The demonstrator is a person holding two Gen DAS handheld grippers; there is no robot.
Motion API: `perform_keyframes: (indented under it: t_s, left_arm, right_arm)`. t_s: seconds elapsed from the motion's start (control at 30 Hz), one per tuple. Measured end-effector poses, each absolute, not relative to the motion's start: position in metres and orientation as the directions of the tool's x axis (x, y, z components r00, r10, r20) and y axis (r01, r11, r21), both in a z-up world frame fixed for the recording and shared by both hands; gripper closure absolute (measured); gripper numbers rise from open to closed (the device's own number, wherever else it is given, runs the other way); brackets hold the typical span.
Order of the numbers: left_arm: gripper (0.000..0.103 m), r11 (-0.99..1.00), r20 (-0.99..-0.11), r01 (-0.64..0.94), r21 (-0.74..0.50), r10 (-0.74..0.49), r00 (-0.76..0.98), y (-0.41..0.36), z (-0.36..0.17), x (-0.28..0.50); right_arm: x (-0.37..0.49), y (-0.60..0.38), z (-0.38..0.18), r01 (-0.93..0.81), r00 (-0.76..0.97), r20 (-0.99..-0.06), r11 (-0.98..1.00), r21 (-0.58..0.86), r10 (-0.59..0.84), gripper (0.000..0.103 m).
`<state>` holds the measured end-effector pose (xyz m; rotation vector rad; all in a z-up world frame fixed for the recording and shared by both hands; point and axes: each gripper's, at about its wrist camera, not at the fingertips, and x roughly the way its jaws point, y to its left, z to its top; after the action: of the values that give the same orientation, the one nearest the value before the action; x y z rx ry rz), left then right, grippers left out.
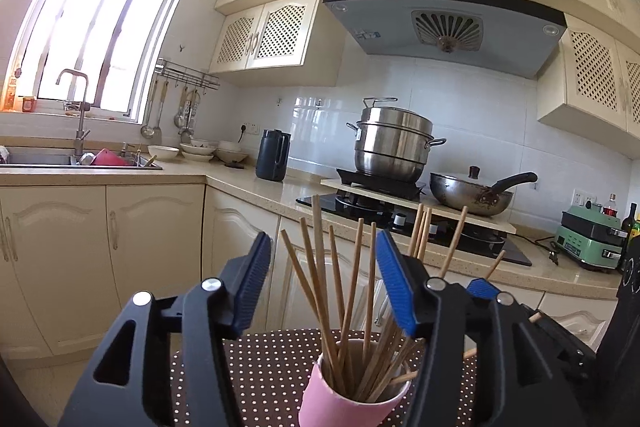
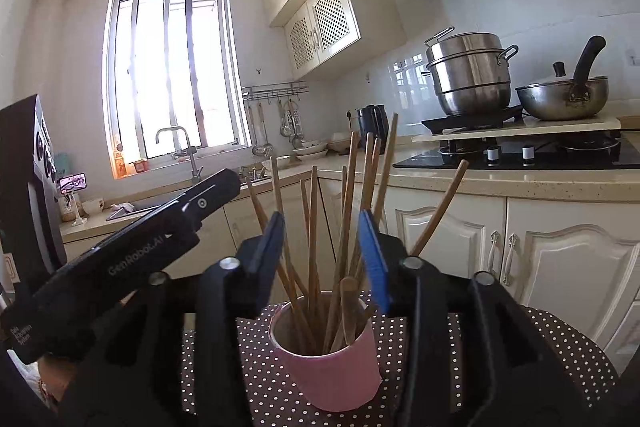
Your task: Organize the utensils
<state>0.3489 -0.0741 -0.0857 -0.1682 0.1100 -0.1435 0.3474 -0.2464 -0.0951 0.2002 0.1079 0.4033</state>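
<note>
My left claw (image 1: 324,283) and right claw (image 2: 322,255) both stand parted with nothing pinched, their blue pads clear of the wooden chopsticks (image 1: 344,291) fanned between them. The chopsticks stand loose in the pink cup (image 2: 328,367), which sits at six o'clock on the polka-dot bench (image 2: 560,347), my left claw reaching in from about nine o'clock in the right view. I judge the cup light and top-heavy: a pad snagging a leaning stick on the way out could tip it and scatter everything.

Chopsticks (image 2: 344,251) in cup (image 2: 332,375) on dotted surface (image 2: 540,355)
</note>
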Motion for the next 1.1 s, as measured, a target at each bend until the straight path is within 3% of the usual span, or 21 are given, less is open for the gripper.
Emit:
perform_keyframes:
  t_s: [0.23,0.6,1.1]
  left_arm:
    - [0.042,0.993,-0.151,0.079,-0.091,-0.092,0.984,-0.064,-0.066,0.310]
    - [0.033,1.000,-0.133,0.020,-0.019,-0.023,0.991,-0.046,-0.038,0.220]
    - [0.021,1.000,-0.074,0.006,0.026,-0.004,0.997,-0.021,-0.010,0.090]
  right_arm:
    - [0.312,-0.237,-0.076,-0.361,0.926,-0.050,0.918,0.161,0.373,0.055]
    - [0.237,-0.226,-0.049,-0.302,0.949,-0.061,0.946,0.114,0.310,0.050]
    - [0.127,-0.202,-0.020,-0.237,0.965,-0.088,0.965,0.112,0.247,0.023]
